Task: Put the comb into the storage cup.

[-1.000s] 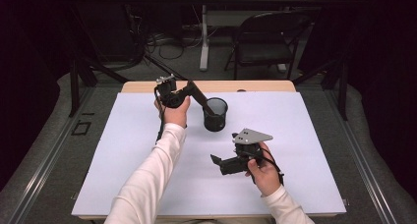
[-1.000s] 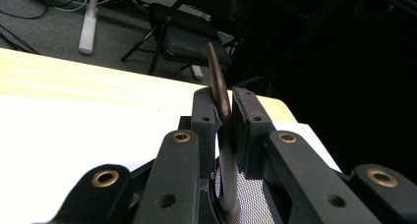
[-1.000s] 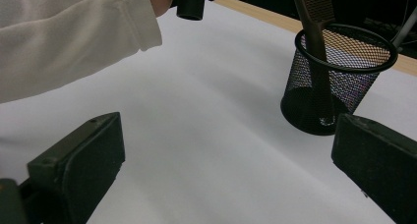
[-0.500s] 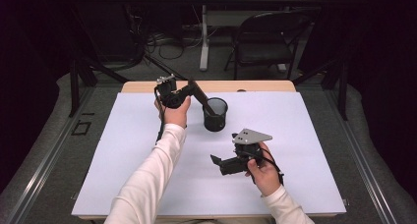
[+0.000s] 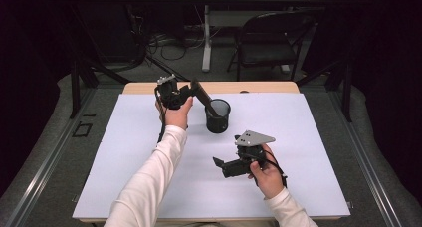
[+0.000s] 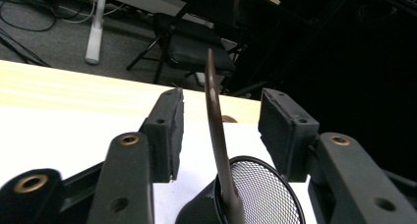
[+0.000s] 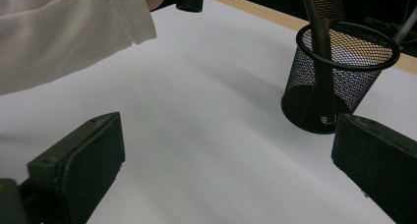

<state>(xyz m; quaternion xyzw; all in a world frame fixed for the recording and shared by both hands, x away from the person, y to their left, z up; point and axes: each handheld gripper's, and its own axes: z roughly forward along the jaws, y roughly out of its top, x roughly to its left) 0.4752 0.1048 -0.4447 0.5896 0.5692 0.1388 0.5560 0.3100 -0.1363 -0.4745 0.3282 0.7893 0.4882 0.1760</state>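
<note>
While its jaws have just been opening, left gripper spread around the free comb in cup.

high: above, facing forward-down | tool cams: close, low | shared: mesh cup

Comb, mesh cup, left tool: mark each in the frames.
comb [image 6: 214, 117], left gripper view, on its dark spine between the open pads.
mesh cup [image 7: 344, 62], right gripper view, on its mesh wall.
left tool [image 5: 193, 88], high view, midway between its fingertips.
</note>
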